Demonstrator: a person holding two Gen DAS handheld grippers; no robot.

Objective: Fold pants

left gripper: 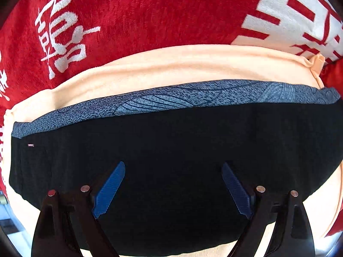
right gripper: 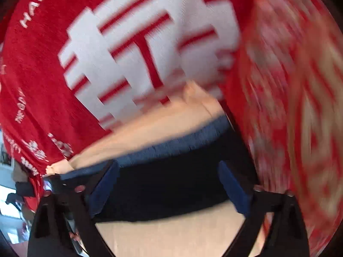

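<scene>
Black pants (left gripper: 171, 150): flat, low surface, open above. Beyond their blue waistband (left gripper: 182, 98), peach cloth (left gripper: 160, 68) and red blanket (left gripper: 139, 17) lie flat, passable. Right of pants, blurred red-patterned fabric (right gripper: 300, 107) rises close, blocking.

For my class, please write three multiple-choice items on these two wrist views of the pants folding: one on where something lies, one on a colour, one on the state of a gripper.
1. What lies directly under the black pants?
A. a peach cloth
B. bare wood
C. a green mat

2. What colour is the patterned band along the pants' far edge?
A. yellow
B. blue
C. white

3. How do the jaws of the left gripper stand?
A. shut on the pants
B. shut on nothing
C. open

Key: 1 A, the peach cloth shows around the pants, on the red blanket. 2 B, blue with dark speckles. 3 C, its fingers are spread wide over the fabric.
</scene>
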